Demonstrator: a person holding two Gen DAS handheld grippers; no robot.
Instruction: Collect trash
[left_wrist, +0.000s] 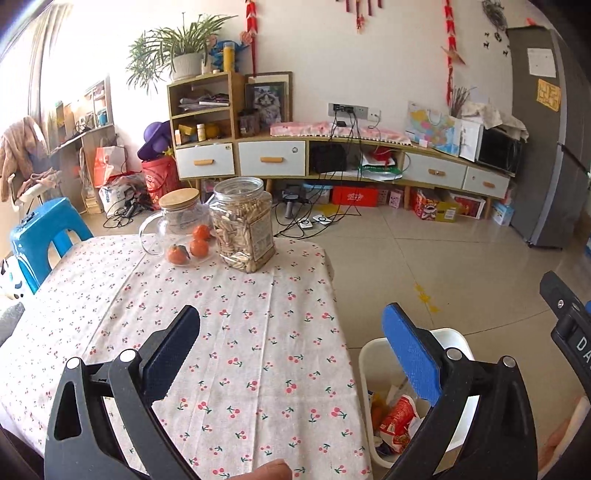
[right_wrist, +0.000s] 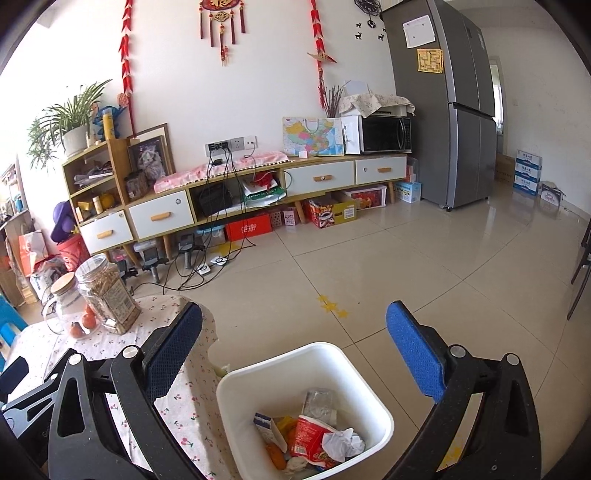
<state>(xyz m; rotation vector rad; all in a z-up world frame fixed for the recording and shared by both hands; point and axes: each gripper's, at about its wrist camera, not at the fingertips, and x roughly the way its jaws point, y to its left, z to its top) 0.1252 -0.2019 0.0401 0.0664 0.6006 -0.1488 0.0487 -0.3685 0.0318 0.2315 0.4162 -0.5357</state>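
A white trash bin (right_wrist: 373, 398) stands on the floor beside the table's right edge; it also shows in the left wrist view (left_wrist: 369, 354). It holds a red wrapper (right_wrist: 308, 432), crumpled white paper (right_wrist: 341, 443), a clear plastic piece (right_wrist: 319, 402) and other scraps. My right gripper (right_wrist: 293, 325) is open and empty, above the bin. My left gripper (left_wrist: 291, 325) is open and empty, over the table's right part near the bin. The table (left_wrist: 240, 332) has a cherry-print cloth.
A glass pot with oranges (left_wrist: 177, 229) and a jar of seeds (left_wrist: 243, 225) stand at the table's far end. A blue stool (left_wrist: 40, 236) is at the left. A long cabinet (right_wrist: 236, 192), cables on the floor and a fridge (right_wrist: 443, 110) lie beyond.
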